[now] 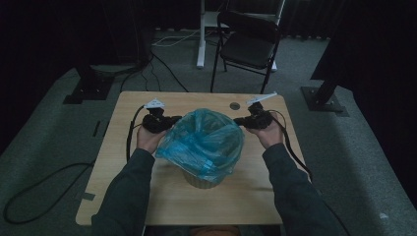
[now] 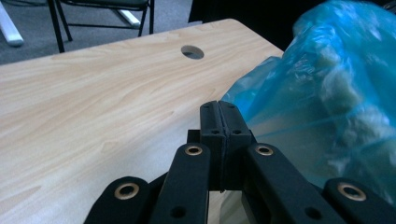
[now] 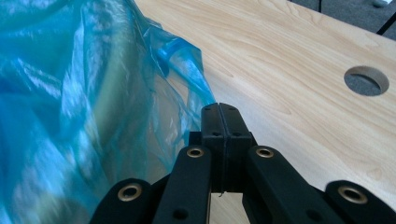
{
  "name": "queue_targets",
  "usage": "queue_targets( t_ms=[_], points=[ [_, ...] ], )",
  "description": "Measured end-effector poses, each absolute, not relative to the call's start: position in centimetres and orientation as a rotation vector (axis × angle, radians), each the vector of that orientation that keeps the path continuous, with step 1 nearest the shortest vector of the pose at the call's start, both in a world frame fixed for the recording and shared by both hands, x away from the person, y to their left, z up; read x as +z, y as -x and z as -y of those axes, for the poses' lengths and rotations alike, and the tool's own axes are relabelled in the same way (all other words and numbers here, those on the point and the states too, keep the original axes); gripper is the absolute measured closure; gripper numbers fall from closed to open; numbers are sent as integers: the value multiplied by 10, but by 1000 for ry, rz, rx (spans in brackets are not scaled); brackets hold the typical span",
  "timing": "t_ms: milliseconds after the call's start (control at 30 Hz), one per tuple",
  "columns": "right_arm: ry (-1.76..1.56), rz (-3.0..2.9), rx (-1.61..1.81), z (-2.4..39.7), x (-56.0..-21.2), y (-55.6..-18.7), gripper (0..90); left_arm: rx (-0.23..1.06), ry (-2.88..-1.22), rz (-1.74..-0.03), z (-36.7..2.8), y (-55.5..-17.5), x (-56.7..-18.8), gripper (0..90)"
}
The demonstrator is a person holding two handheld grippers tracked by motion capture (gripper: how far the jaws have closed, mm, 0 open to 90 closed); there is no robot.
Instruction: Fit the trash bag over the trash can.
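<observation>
- The blue bag (image 1: pixel 204 142) sits over a small bin (image 1: pixel 200 180) mid-bench (image 1: pixel 123 196).
- Left tongs (image 1: pixel 173 119) and right tongs (image 1: pixel 240 121) are pinched together on the bag's edges.
- A hard pull could rip the bag or tip the bin.

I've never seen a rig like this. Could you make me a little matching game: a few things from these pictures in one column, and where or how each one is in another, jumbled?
Things:
1. translucent blue plastic bag
2. black folding chair
3. round hole in the pale wooden table
4. left gripper

Places or states:
A. on the grey carpet beyond the table
B. jaws pressed together
C. draped over a pale bin
D. near the table's far edge

Pairs: 1-C, 2-A, 3-D, 4-B
</observation>
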State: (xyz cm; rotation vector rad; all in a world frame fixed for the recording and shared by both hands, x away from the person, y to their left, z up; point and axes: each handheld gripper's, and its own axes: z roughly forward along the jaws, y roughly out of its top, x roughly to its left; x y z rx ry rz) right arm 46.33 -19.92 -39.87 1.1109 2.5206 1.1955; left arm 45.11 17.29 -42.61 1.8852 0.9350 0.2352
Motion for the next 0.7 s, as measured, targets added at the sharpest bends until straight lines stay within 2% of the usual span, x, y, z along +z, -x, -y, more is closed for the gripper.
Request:
queue_targets(
  t_ms=[167,233,267,300,333,367,700],
  points=[
    [-1102,-2540,1179,203,-402,-459,900,225,-1909,-923,-170,-446,-429,888],
    [-1084,-2557,1129,202,-403,-456,900,229,-1907,-932,-173,-444,-428,820],
    [-1080,-2546,1137,205,-401,-453,851,226,-1871,-950,-180,-443,-427,793],
    [-1080,-2546,1137,205,-401,-453,851,226,-1871,-950,-180,-443,-427,776],
    [-1095,-2508,1151,210,-398,-450,769,227,-1833,-957,-189,-439,-425,747],
    [-1102,-2492,1167,213,-396,-448,752,227,-1833,-957,-189,-439,-425,731],
    [-1112,-2408,1271,232,-381,-426,688,259,-1745,-945,-214,-413,-408,683]
  ],
)
